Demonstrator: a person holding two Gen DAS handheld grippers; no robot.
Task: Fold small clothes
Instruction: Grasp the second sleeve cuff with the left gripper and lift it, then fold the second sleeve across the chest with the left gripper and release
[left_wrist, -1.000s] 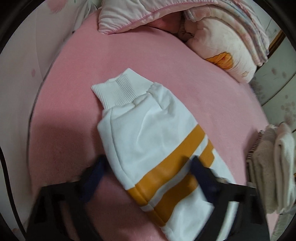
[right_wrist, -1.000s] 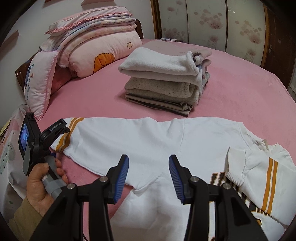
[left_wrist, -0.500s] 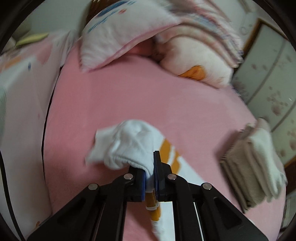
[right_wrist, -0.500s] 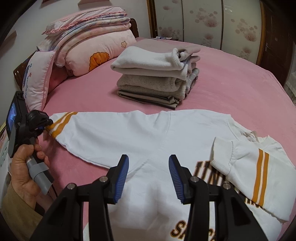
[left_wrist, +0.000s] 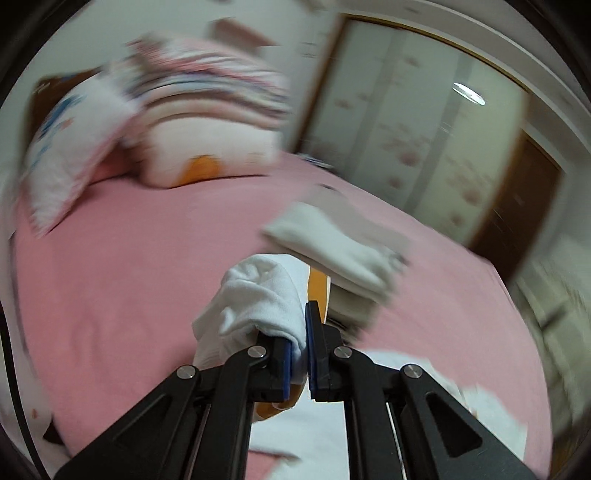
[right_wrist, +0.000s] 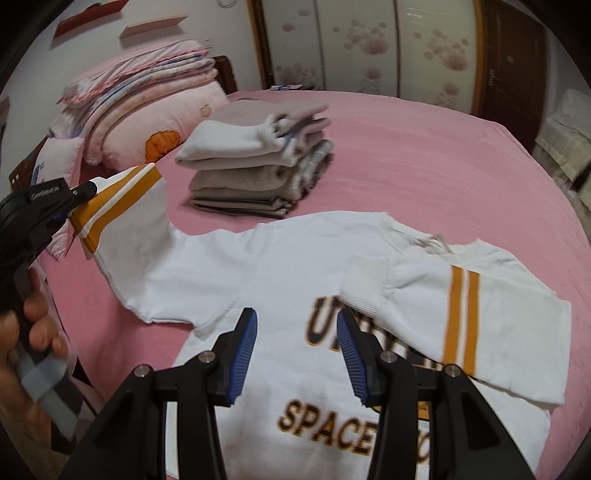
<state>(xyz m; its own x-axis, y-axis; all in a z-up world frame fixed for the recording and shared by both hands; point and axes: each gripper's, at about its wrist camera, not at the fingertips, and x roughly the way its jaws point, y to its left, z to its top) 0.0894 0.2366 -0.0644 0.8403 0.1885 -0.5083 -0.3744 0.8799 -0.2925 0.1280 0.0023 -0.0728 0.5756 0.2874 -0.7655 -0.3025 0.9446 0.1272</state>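
Left gripper (right_wrist: 79, 194) sits at the left edge of the right wrist view, clamped on the striped sleeve (right_wrist: 122, 199) of the white sweatshirt (right_wrist: 266, 280), which it holds raised off the pink bed (right_wrist: 424, 166). From its own wrist view, the left gripper (left_wrist: 301, 354) has both pads pressed onto bunched white cuff fabric (left_wrist: 255, 299), an orange stripe showing just behind. A hand (right_wrist: 26, 332) grips its handle at lower left.

Across the middle of the frame, the sweatshirt lies flat on the bed, dark lettering facing up. Above it, apart from it, stands a stack of folded clothes (right_wrist: 255, 166), with pillows and quilts (right_wrist: 140, 103) at upper left.

At bottom centre, the right gripper (right_wrist: 297, 350) hovers over the sweatshirt's chest, its blue pads (right_wrist: 243, 354) spread wide and holding nothing. Toward the right, the other sleeve (right_wrist: 454, 306) is folded inward across the body.
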